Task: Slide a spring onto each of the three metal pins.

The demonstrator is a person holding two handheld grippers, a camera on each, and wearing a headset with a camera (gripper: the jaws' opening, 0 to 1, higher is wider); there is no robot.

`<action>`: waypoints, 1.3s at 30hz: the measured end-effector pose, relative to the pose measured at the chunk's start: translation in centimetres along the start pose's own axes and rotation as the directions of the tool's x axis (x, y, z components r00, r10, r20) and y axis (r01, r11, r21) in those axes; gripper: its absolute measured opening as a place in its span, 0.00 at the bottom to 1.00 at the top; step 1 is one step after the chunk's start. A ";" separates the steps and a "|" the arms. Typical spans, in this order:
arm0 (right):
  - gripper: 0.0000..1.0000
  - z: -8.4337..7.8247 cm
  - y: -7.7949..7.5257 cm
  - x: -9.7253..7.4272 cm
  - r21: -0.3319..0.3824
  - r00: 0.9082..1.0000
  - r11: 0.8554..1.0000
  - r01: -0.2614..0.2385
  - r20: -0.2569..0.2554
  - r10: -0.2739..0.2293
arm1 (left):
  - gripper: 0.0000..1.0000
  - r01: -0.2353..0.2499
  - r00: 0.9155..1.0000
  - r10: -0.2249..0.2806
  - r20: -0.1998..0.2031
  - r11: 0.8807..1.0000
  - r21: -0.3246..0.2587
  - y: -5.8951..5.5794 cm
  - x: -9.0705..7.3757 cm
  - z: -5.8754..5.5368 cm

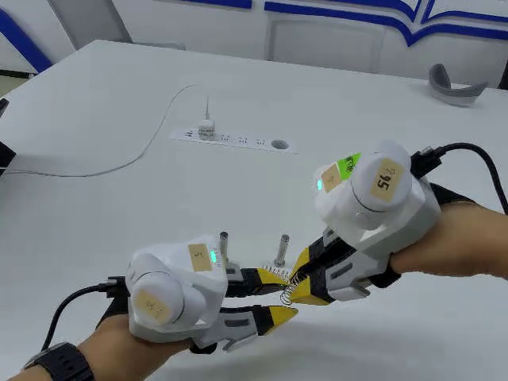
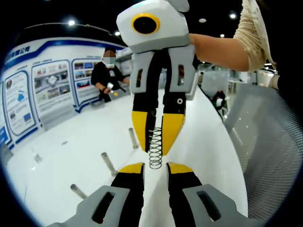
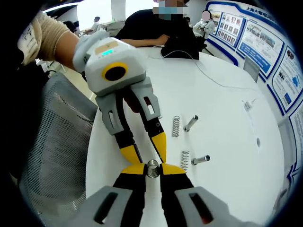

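A small steel spring [image 1: 286, 296] is pinched at one end in my right gripper [image 1: 296, 283], whose yellow tips are shut on it. In the right gripper view the spring [image 3: 152, 168] shows end-on between my right gripper's [image 3: 151, 169] tips. My left gripper [image 1: 282, 295] faces it, open, its tips on either side of the spring's free end [image 2: 155, 158]. Three metal pins [image 2: 134, 138] [image 2: 108, 163] [image 2: 78, 191] stand on the white table to the left. Two loose springs [image 3: 175, 126] [image 3: 184, 160] lie beside pins [image 3: 191, 123] [image 3: 200, 160].
A white power strip [image 1: 234, 140] with a plugged cable lies mid-table. A grey curved object [image 1: 454, 87] rests at the back right. A mesh chair [image 3: 52, 132] stands at the table's edge. People sit at the far end [image 3: 161, 28].
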State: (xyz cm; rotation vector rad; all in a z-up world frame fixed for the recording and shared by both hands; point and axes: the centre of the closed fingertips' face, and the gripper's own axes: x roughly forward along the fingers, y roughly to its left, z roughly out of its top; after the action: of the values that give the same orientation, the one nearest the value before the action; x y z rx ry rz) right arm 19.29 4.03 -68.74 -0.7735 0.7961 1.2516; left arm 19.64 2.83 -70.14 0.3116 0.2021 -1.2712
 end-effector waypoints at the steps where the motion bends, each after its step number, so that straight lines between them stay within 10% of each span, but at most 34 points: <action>1: 0.12 -0.1 -0.1 -0.1 0.002 1.000 1.000 0.003 0.000 -0.003 | 0.20 -0.005 1.000 0.005 0.001 1.000 -0.007 0.1 -0.1 0.0; 39: 0.12 -3.8 -5.7 -6.4 0.148 0.981 0.970 0.192 -0.014 -0.192 | 0.54 -0.201 0.980 0.199 -0.026 0.970 -0.134 4.6 -5.6 -2.6</action>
State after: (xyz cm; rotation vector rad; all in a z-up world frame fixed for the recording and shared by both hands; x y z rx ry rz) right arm 23.69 -3.25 -64.79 -0.7113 0.7855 1.0074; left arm 22.46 9.99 -70.26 0.2167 0.2605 -1.0506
